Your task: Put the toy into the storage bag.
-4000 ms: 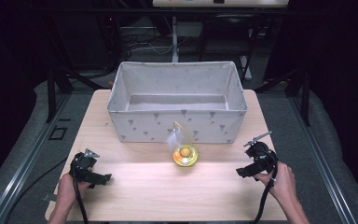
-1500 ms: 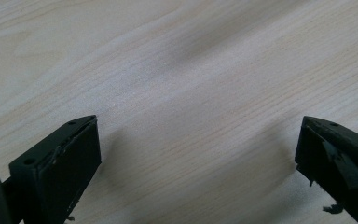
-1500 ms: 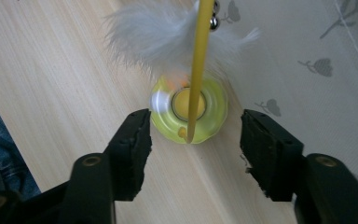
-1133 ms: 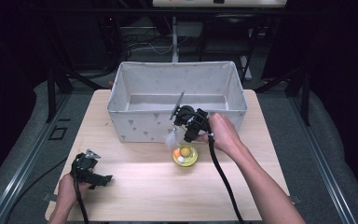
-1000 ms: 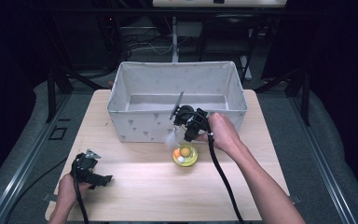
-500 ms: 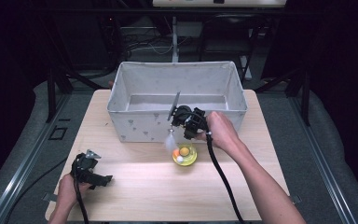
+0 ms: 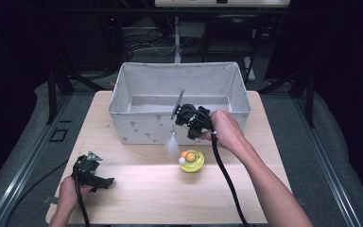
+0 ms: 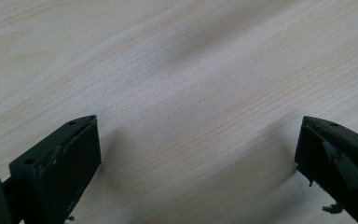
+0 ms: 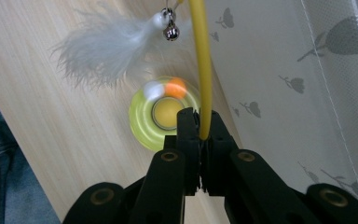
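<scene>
My right gripper (image 9: 199, 128) is clamped on the yellow wand (image 9: 202, 65); its round base (image 7: 192, 161) sits on the table (image 7: 170, 194) directly below, just beside the bin (image 7: 137, 127). Left gripper (image 8: 196, 163) spread, idle, well apart.

black hand-held gripper (image 9: 199, 122), screwed jaws

Right arm's stretched way forward with the right claw (image 7: 187, 126) held up high and its jaws clamped tight, while the left claw (image 7: 93, 174) sits low near the person's body, jaws spread wide apart, left hand (image 7: 68, 189) wrapped around it.
</scene>
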Available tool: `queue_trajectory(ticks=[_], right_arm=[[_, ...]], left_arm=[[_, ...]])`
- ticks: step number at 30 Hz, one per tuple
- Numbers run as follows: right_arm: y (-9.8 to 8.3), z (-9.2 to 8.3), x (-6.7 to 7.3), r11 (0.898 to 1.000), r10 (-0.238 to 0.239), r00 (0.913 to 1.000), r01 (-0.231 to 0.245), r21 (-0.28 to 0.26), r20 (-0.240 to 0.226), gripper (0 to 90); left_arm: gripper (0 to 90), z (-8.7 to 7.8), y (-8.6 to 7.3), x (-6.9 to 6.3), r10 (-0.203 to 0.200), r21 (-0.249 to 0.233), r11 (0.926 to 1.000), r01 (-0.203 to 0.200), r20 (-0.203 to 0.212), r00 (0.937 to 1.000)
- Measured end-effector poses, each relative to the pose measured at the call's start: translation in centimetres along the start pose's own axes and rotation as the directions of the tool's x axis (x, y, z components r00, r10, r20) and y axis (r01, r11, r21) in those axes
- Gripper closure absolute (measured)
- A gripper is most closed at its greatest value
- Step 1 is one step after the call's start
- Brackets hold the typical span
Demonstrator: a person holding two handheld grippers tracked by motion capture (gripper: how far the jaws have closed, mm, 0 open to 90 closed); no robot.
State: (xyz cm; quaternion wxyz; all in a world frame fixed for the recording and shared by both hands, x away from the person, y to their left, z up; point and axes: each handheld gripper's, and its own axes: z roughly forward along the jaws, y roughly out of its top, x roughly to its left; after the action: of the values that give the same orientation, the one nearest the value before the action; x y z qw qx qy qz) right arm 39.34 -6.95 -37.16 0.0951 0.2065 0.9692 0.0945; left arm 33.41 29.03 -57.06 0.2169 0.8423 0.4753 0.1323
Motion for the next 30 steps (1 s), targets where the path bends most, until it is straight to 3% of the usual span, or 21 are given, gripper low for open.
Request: queue_trajectory(ticks=[30], right_arm=[[-0.6,-4.3,-1.1,1.0,0.005,0.9999,-0.005,-0.019,0.016,88.0]], left_arm=[[0.2,0.0,0.0,0.0,-0.002,0.0,1.0,0.002,0.006,1.0]])
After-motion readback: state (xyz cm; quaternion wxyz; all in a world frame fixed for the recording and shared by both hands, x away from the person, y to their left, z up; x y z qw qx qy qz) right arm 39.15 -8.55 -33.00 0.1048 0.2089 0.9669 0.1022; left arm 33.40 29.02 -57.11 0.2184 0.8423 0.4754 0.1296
